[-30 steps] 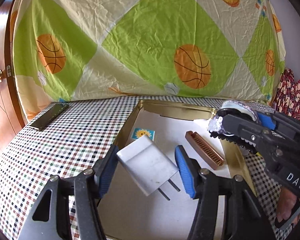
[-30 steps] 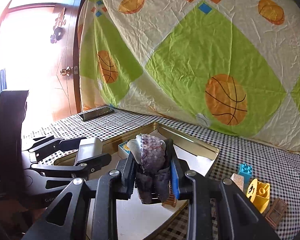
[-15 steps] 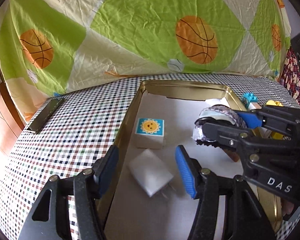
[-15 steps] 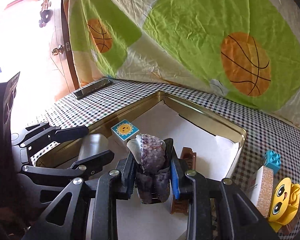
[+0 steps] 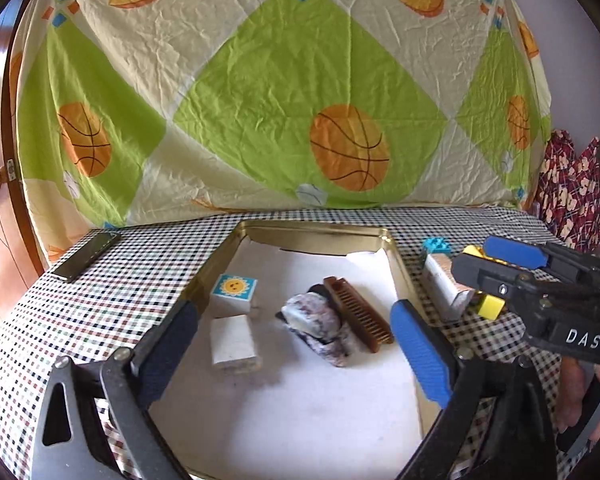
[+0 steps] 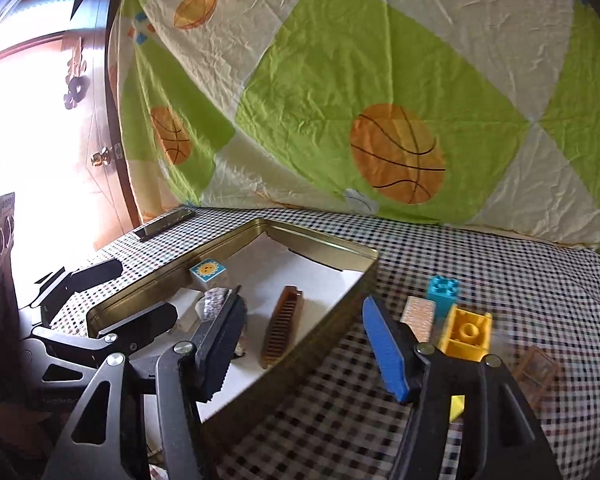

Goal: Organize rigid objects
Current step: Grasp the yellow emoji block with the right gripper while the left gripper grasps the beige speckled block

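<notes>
A gold tin tray point(image 5: 312, 234) lined with white paper holds a sun-print block point(image 5: 234, 294), a white plug charger point(image 5: 234, 344), a purple mottled wrapped object point(image 5: 320, 324) and a brown comb point(image 5: 358, 314). My left gripper point(image 5: 294, 344) hovers over the tray's near end, its jaws opening wide, with nothing between the pads. My right gripper point(image 6: 304, 332) is above the tray's right rim point(image 6: 320, 240), its jaws also opening and empty. The comb point(image 6: 282, 330) and the wrapped object point(image 6: 214, 300) lie below and beyond it.
On the checked cloth right of the tray sit a blue brick point(image 6: 442, 292), a yellow brick point(image 6: 466, 332), a glittery block point(image 6: 418, 316) and a small brown frame point(image 6: 536, 368). A dark phone point(image 5: 86, 256) lies far left. A basketball-print sheet hangs behind.
The left gripper let go of the white charger, which now lies in the tray. The right gripper released the wrapped object beside the comb. Both grippers opened and drew back.
</notes>
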Demonstrator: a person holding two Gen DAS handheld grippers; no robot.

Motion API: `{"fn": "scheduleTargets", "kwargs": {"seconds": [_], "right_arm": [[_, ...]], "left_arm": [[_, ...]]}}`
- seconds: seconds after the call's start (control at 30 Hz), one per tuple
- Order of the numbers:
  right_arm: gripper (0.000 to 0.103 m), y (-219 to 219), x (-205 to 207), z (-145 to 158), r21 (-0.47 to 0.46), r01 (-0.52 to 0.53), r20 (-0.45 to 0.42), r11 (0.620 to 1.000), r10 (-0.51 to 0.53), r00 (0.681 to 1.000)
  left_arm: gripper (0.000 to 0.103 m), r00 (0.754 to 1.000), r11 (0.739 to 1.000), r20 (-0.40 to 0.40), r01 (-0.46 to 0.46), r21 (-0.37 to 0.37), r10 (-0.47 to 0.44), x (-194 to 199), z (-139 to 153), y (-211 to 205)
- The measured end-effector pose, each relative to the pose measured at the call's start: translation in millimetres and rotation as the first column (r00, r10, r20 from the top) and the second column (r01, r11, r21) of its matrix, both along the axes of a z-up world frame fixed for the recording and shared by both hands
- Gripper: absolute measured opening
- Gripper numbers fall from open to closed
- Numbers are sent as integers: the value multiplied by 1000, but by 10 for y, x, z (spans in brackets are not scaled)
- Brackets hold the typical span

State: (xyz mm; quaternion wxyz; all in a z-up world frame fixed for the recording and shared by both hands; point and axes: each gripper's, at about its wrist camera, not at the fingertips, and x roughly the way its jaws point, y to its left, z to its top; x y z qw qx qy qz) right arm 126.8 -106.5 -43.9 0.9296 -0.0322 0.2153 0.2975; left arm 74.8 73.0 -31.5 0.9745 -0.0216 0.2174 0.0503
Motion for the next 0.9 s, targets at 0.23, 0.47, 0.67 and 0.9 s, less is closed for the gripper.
{"fn": "scheduleTargets", "kwargs": {"seconds": [0.23, 0.47, 0.67, 0.9], "right_arm": [[71, -479, 411, -43, 15, 173, -74, 985, -171, 982], [71, -411, 747, -235, -57, 213, -167, 975, -220, 961], [34, -392, 841, -439, -102, 179, -225, 978, -198, 954], [34, -736, 801, -367, -45, 252, -177, 967, -256, 950]], "left_arm": [[102, 999, 999, -9, 39, 4, -39, 185, 12, -466], [102, 999, 999, -30, 43, -6, -43, 263, 55, -602], [102, 998, 998, -32, 55, -24, -56, 303, 77, -701], [102, 992, 993, -52, 119, -12, -119, 447, 69, -1024]]}}
